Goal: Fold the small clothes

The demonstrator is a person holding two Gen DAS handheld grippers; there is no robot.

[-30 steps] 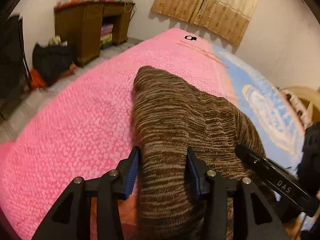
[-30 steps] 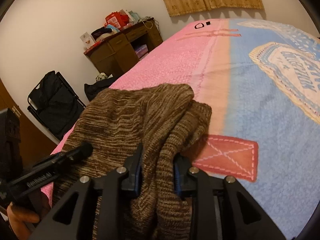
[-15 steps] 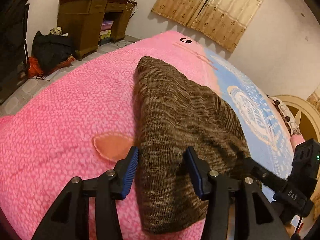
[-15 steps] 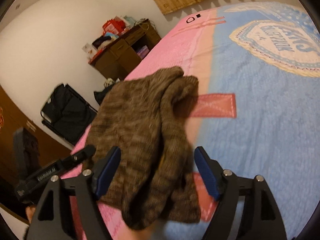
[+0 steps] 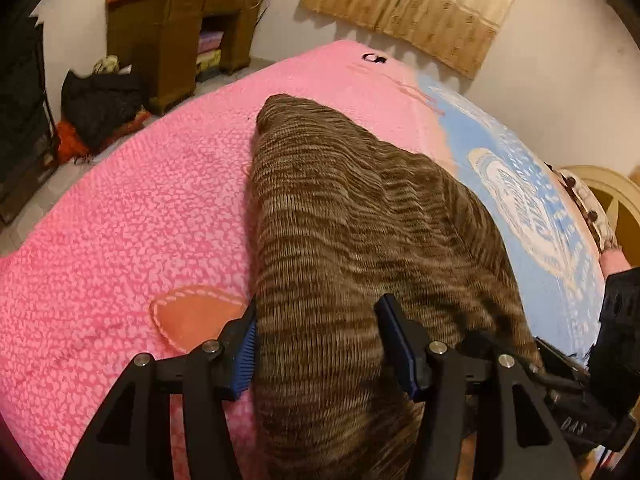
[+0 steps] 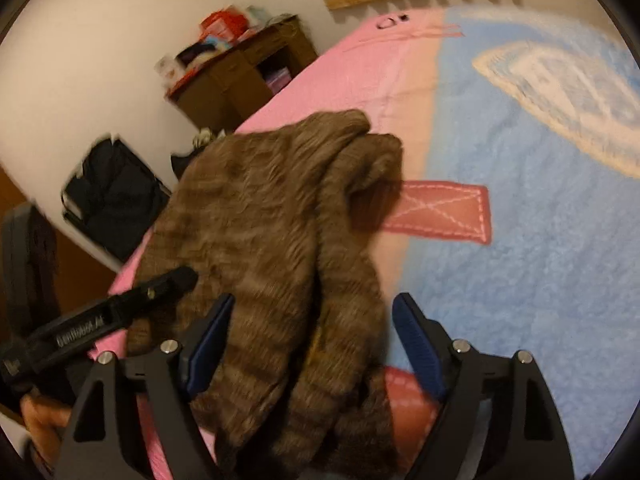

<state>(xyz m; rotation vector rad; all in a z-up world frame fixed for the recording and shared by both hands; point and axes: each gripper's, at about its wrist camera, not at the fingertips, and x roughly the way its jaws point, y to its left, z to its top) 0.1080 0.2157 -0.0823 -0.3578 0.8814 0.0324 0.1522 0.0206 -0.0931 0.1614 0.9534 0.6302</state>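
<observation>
A: Left wrist view: one brown knit garment (image 5: 352, 240) on the pink-and-blue blanket (image 5: 132, 216). Left gripper (image 5: 316, 344) jaws apart, straddling its near end, not clamped.

B: Right wrist view, blurred: right gripper (image 6: 312, 332) wide open over a bunched fold unseen in the other. One wooden desk (image 6: 244, 76), black bag (image 6: 116, 196) behind.

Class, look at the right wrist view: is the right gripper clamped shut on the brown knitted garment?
No: the right gripper has its jaws spread wide apart, with the brown knitted garment lying loose between them on the blanket.
</observation>
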